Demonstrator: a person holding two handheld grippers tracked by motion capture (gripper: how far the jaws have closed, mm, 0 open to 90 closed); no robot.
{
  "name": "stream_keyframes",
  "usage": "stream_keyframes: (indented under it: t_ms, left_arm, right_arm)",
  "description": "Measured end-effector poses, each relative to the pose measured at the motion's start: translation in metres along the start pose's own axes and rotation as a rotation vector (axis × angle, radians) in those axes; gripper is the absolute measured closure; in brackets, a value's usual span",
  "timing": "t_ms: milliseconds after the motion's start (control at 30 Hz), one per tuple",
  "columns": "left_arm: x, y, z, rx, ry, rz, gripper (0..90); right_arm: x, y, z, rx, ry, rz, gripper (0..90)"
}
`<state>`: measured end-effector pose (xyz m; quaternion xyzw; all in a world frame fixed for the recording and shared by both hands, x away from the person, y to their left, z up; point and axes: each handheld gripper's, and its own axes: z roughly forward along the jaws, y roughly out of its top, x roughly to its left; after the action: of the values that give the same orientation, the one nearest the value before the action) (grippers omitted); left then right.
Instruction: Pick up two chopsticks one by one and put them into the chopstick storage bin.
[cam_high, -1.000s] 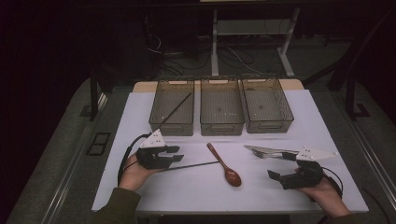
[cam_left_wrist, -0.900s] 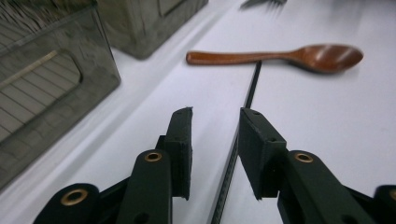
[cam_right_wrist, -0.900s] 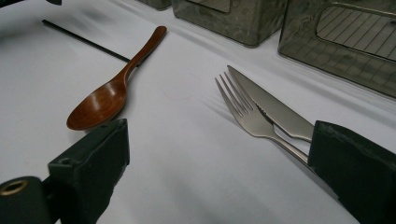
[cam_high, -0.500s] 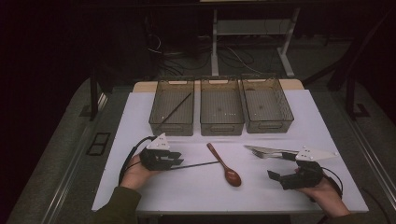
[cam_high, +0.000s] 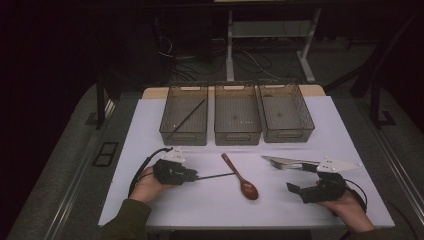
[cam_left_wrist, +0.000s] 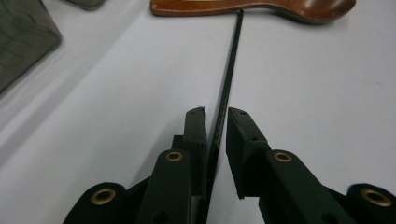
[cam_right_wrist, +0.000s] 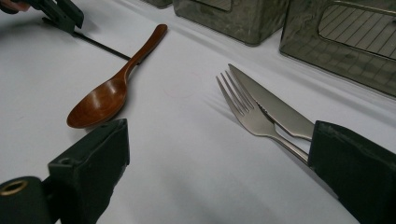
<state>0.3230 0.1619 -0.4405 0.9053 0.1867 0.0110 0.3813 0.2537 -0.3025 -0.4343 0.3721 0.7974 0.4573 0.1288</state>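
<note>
Lying flat on the white table (cam_high: 150, 130), a thin black chopstick (cam_left_wrist: 229, 70) is set between the jaws of the left gripper (cam_left_wrist: 216, 122), which have just been closing around it; one pad is seen against the stick, while a narrow gap remains at the other. Its far tip is seen at the handle of a brown wooden spoon (cam_high: 241, 177). The right gripper (cam_right_wrist: 219, 154) is held wide open, near a steel fork (cam_right_wrist: 250, 115) and knife (cam_right_wrist: 275, 108). Three clear plastic bins (cam_high: 237, 114) are lined up beyond.

Left claw (cam_left_wrist: 215, 135) closing around thin black chopstick (cam_left_wrist: 229, 79), its far tip at brown wooden spoon (cam_left_wrist: 261, 8), white table (cam_left_wrist: 93, 116)
</note>
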Motion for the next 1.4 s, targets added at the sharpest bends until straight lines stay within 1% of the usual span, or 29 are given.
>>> stream_keyframes:
  t_ms: [233, 300, 467, 667, 867, 933, 1100, 1167, 1200, 1300, 1400]
  left_arm:
    - [0.0, -0.001, 0.004, 0.013, -0.01, -0.005, 79.0]
    - [0.0, -0.002, 0.005, 0.026, -0.012, 0.005, 80.2]
    - [0.001, -0.003, 0.006, 0.014, -0.015, 0.016, 82.7]
    - [0.002, -0.004, 0.004, 0.015, -0.037, 0.037, 84.6]
    - [0.001, -0.004, 0.003, 0.025, -0.047, 0.036, 85.2]
    - [0.001, -0.004, 0.002, 0.029, -0.043, 0.036, 85.2]
    - [0.001, -0.004, -0.003, 0.021, -0.046, 0.015, 85.3]
    - [0.001, -0.004, -0.006, 0.024, -0.047, 0.017, 85.3]
    - [0.001, -0.004, -0.007, 0.022, -0.045, 0.003, 85.3]
    - [0.001, -0.003, -0.011, 0.016, -0.036, -0.004, 85.4]
    - [0.0, -0.001, -0.013, 0.015, -0.031, -0.021, 85.3]
  right_arm:
    - [0.0, 0.0, 0.0, 0.001, 0.0, 0.0, 4.8]
    - [0.0, 0.0, 0.0, 0.001, 0.0, 0.0, 4.9]
    - [0.0, 0.0, 0.0, 0.001, 0.001, 0.001, 4.8]
    - [0.0, 0.0, 0.0, -0.002, -0.001, -0.001, 4.8]
    - [-0.001, 0.0, -0.001, -0.003, -0.001, 0.001, 4.8]
    - [-0.001, 0.0, -0.001, -0.002, -0.001, 0.001, 4.8]
    - [-0.001, 0.0, -0.001, -0.003, -0.001, 0.002, 4.8]
    - [-0.001, 0.0, -0.001, -0.003, -0.001, 0.003, 4.9]
    - [-0.001, 0.0, -0.001, -0.003, 0.0, 0.003, 4.8]
    - [-0.001, 0.0, -0.001, -0.003, -0.001, 0.003, 4.8]
    - [-0.001, 0.0, -0.001, -0.003, -0.001, 0.003, 4.8]
